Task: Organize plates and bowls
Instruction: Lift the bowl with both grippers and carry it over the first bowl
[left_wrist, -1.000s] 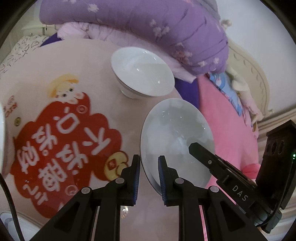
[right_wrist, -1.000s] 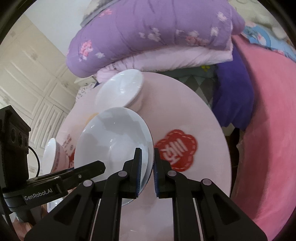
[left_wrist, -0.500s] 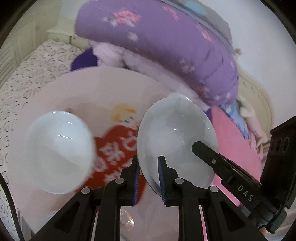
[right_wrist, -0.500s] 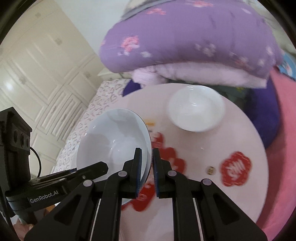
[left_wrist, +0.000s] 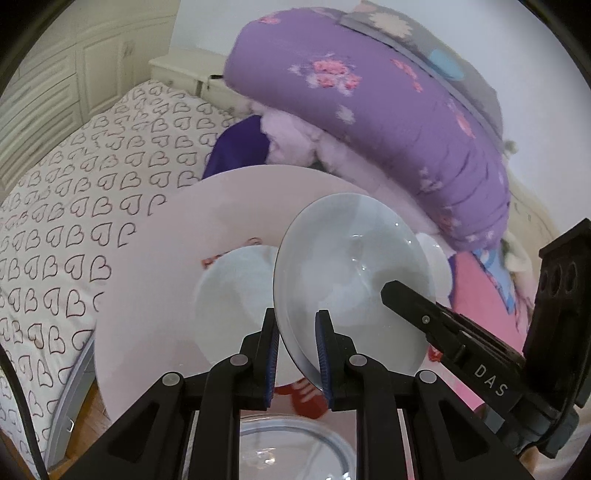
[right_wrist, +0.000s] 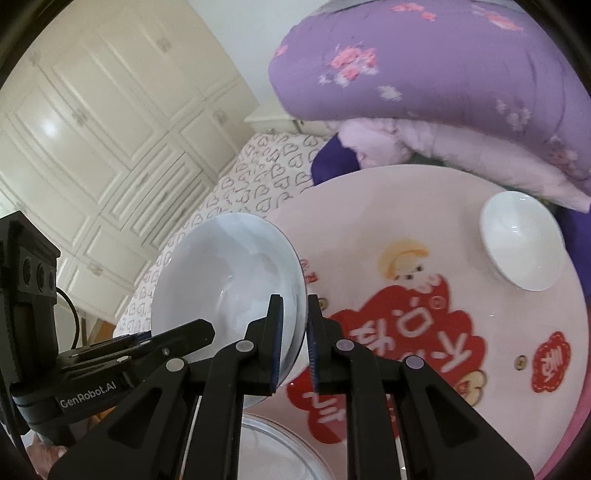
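Observation:
Both grippers hold one white bowl (left_wrist: 351, 273) by opposite rims, lifted above the round pink table (left_wrist: 159, 258). My left gripper (left_wrist: 295, 354) is shut on its near rim. My right gripper (right_wrist: 293, 339) is shut on the other rim of the same bowl (right_wrist: 229, 280). A second white bowl (left_wrist: 236, 284) sits on the table under the held one. Another white bowl (right_wrist: 522, 243) stands at the table's far right. A clear glass bowl (left_wrist: 291, 446) lies just below the grippers and also shows in the right wrist view (right_wrist: 277, 450).
Folded purple and pink quilts (right_wrist: 424, 77) are piled behind the table. A heart-print bed (left_wrist: 74, 192) lies to the left, with white wardrobes (right_wrist: 92, 129) beyond. Pink bedding (left_wrist: 480, 288) lies right of the table.
Both grippers have carried the held bowl leftward across the table. It now hangs over the second white bowl, and the far right bowl has dropped behind.

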